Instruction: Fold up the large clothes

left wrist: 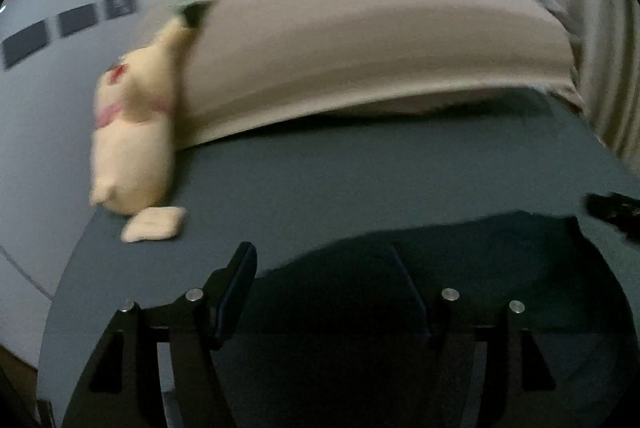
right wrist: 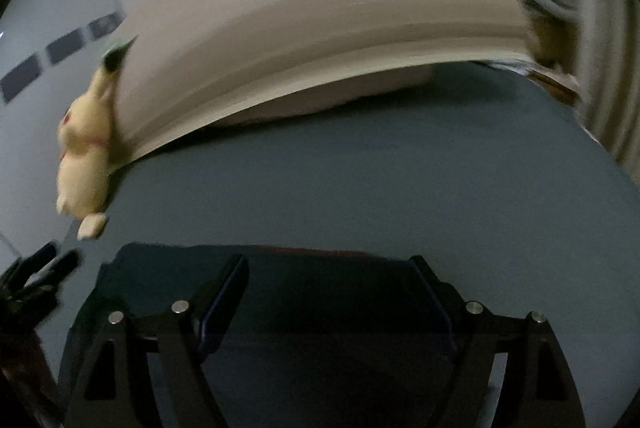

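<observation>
A dark garment (left wrist: 460,256) lies in a flat, folded shape on the blue-grey bed sheet (left wrist: 360,180), close in front of both grippers. My left gripper (left wrist: 320,252) hovers over its left part, jaws open, and I see nothing held between them. In the right wrist view the same dark garment (right wrist: 152,268) fills the near foreground, with a thin reddish edge along its far side. My right gripper (right wrist: 328,260) stands open above it, holding nothing. Each gripper shows at the edge of the other's view: the right gripper (left wrist: 612,214) and the left gripper (right wrist: 40,272).
A beige blanket (left wrist: 360,40) covers the far end of the bed (right wrist: 360,180). A cream plush toy (left wrist: 132,132) leans by the wall at the left edge of the bed. Curtains (left wrist: 612,68) hang at the right. Both views are motion-blurred.
</observation>
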`<state>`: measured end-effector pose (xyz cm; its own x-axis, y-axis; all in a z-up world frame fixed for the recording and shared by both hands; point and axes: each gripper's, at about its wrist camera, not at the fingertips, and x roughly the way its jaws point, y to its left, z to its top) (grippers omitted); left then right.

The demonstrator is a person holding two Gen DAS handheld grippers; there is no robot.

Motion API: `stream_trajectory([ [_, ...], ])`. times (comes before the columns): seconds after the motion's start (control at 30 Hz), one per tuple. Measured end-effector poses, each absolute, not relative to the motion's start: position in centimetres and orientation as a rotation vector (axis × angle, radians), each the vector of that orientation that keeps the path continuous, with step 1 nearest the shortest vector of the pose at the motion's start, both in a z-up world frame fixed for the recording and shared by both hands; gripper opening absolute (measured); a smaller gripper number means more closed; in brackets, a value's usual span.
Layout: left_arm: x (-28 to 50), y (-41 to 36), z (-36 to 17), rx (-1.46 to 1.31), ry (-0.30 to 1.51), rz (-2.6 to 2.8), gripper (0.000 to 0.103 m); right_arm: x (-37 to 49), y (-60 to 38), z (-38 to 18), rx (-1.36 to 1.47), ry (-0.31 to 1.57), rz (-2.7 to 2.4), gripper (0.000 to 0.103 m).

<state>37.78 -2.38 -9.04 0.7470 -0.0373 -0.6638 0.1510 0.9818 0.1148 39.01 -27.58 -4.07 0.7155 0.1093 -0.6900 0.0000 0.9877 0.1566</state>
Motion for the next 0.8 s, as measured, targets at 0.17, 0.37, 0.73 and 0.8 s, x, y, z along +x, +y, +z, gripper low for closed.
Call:
stream_trajectory([
  [0.17,40.9,-3.9,-13.7,0.164,0.849,-0.073,0.069,42.1,-22.9,-8.6,0.075,0.847,0.067,0.083],
  [0.37,42.6,-3.0,-16.6,0.136,0.9,-0.055,0.076,44.6,-21.6,-12.2,0.069,0.933,0.047,0.09],
  [0.73,41.9,-1.5,-14.8,0.057,0.884,-0.069,0.078,44.3,-21.4,-11.2,0.074,0.907,0.033,0.097],
  [0.8,40.2,-1.0,-13.2,0.034,0.873,-0.062,0.078,41.9,-22.4,-8.9,0.08,0.843,0.036,0.097],
])
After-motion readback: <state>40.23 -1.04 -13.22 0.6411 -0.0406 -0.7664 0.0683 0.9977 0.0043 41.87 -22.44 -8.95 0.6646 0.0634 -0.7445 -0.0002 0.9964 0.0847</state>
